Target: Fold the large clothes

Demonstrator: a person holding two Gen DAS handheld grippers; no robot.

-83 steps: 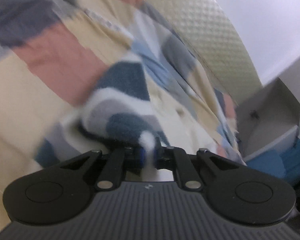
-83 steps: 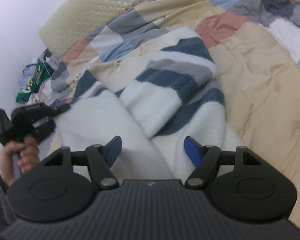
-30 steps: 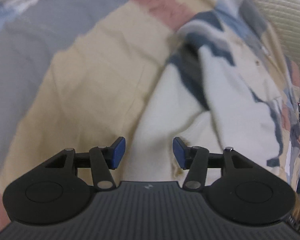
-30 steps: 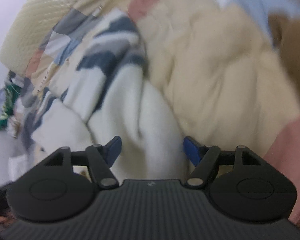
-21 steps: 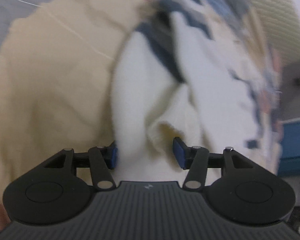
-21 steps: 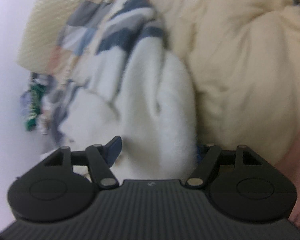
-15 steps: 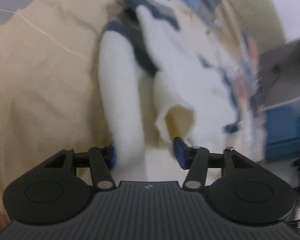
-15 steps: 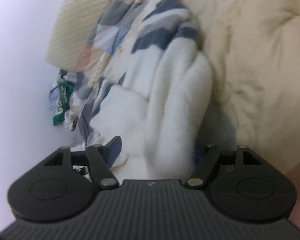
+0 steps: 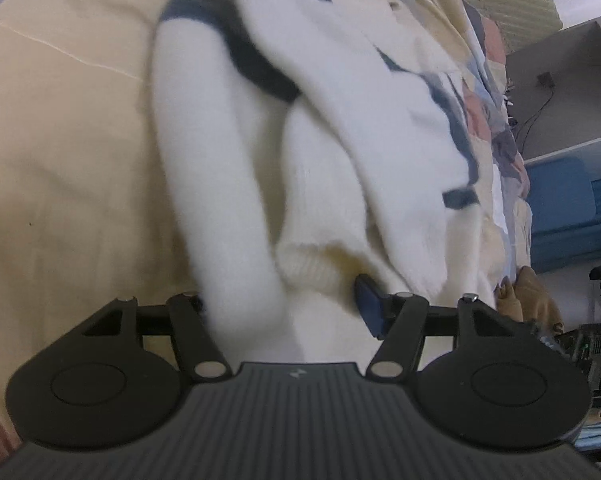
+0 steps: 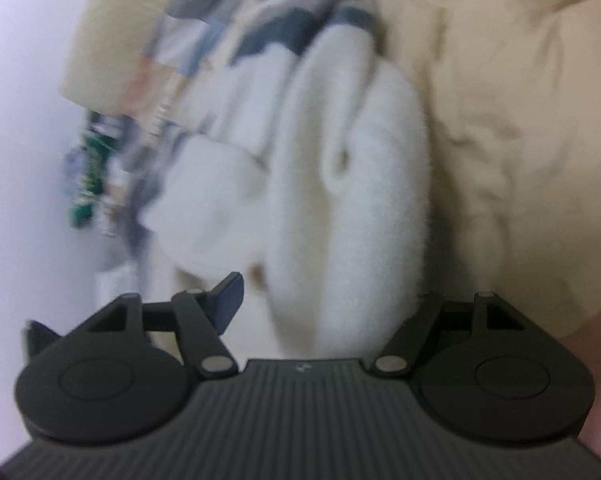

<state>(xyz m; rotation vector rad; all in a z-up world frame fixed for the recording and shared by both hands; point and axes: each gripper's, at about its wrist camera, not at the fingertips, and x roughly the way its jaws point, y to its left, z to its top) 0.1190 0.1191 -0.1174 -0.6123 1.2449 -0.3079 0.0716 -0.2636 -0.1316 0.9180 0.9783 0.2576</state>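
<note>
Unlabelled, the sweater (image 9: 332, 184) lies between both parted tools, left (image 9: 288, 308) just widened, right (image 10: 324, 300).

Your sweater (image 9: 236, 168) lies bunched on the quilt (image 9: 60, 140), its folds running away from you toward the headboard (image 9: 512, 4) at the far end. In the left wrist view the quilt spreads to the left of it, with a shelf (image 9: 564, 92) off to the right beyond the bed's edge. In the right wrist view the quilt (image 10: 512, 100) lies to the right of the sweater (image 10: 352, 184) and the wall (image 10: 16, 152) stands to the left.
</note>
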